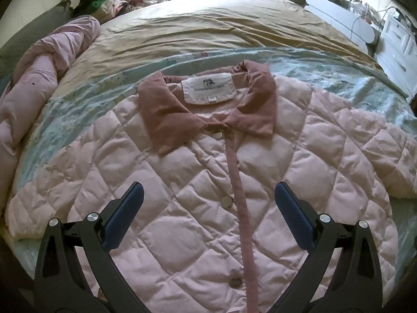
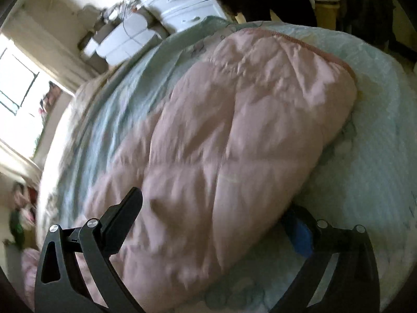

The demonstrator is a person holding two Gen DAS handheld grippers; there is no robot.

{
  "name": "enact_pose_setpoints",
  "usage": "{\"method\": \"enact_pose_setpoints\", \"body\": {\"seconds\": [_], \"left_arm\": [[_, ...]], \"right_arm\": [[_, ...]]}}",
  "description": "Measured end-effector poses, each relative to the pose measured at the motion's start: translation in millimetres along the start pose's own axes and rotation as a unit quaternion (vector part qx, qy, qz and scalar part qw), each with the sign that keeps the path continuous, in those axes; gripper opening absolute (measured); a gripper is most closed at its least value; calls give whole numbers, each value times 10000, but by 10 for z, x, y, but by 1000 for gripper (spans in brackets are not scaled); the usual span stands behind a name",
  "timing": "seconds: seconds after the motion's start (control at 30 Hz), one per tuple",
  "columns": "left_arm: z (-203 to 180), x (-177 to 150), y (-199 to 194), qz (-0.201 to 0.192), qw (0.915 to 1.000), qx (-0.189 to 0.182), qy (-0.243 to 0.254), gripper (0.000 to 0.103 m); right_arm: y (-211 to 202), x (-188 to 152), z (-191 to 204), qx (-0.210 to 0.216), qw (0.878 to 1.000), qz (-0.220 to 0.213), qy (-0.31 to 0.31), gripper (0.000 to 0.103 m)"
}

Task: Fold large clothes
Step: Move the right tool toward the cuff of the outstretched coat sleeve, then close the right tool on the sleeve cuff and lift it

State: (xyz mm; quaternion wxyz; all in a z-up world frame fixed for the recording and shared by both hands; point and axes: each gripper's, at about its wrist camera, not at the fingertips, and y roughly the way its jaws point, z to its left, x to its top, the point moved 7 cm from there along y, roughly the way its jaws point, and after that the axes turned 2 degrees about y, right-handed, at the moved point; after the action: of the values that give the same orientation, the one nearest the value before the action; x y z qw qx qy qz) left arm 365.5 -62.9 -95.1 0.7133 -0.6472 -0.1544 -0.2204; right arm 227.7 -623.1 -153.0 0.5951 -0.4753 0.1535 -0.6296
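Both wrist views look steeply down, close over the pink quilted jacket (image 1: 208,182) they share; the right one is rolled sideways.

The left gripper (image 1: 208,195) points steeply down, its two black fingers spread wide in a V. The blue pads (image 1: 122,219) on their inner faces are both in plain sight, with a broad gap between them and nothing caught there. The right gripper (image 2: 213,208) also tilts downward and is rolled to one side, so its view sits askew and blurred. Its jaws stand wide, one finger (image 2: 120,219) in clear sight on the left, the other (image 2: 302,234) partly hidden on the right, its blue pad only just showing. No hand or sleeve is visible in either view.
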Motion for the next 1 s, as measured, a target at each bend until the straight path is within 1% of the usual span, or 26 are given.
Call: {"method": "enact_pose_setpoints", "body": {"seconds": [0.03, 0.07, 0.1, 0.13, 0.17, 0.2, 0.27, 0.43, 0.57, 0.63, 0.77, 0.87, 1.0], "left_arm": [[11, 26, -22, -27, 10000, -7, -14, 94], [21, 48, -43, -49, 10000, -13, -25, 94], [34, 73, -60, -67, 10000, -17, -36, 94], [52, 98, -88, -93, 9999, -12, -58, 94], [67, 120, -111, -113, 9999, -12, -83, 94], [84, 150, -144, -140, 9998, -38, -108, 94], [116, 187, -198, -184, 9997, -59, -165, 94], [145, 282, -370, -312, 9993, -72, -214, 94], [191, 324, -523, -400, 9989, -57, -253, 94], [220, 353, -610, -457, 9985, -66, -283, 94], [267, 394, -792, -591, 9977, -124, -296, 94], [307, 418, -940, -698, 9972, -101, -260, 94], [368, 450, -1094, -801, 9960, -156, -364, 94]], "right_arm": [[15, 50, -23, 29, 9999, -1, 104, 78], [24, 94, -56, 69, 9997, 25, 228, 68], [44, 152, -46, 194, 9993, 58, 326, 56], [43, 179, -48, 302, 9988, 83, 388, 49], [31, 212, -33, 447, 9981, 109, 409, 37], [-2, 241, 3, 555, 9978, 79, 365, 28], [-134, 295, 171, 780, 9969, -86, 65, 22], [-535, 318, 628, 1306, 9889, -404, -578, 17], [-835, 333, 1052, 1710, 9777, -609, -1060, 15], [-965, 334, 1235, 1847, 9722, -686, -1270, 15], [-1236, 238, 1565, 2154, 9604, -777, -1584, 15], [-1451, 150, 1826, 2407, 9495, -824, -1838, 15], [-1623, 49, 2112, 2633, 9381, -831, -2091, 15]]}}
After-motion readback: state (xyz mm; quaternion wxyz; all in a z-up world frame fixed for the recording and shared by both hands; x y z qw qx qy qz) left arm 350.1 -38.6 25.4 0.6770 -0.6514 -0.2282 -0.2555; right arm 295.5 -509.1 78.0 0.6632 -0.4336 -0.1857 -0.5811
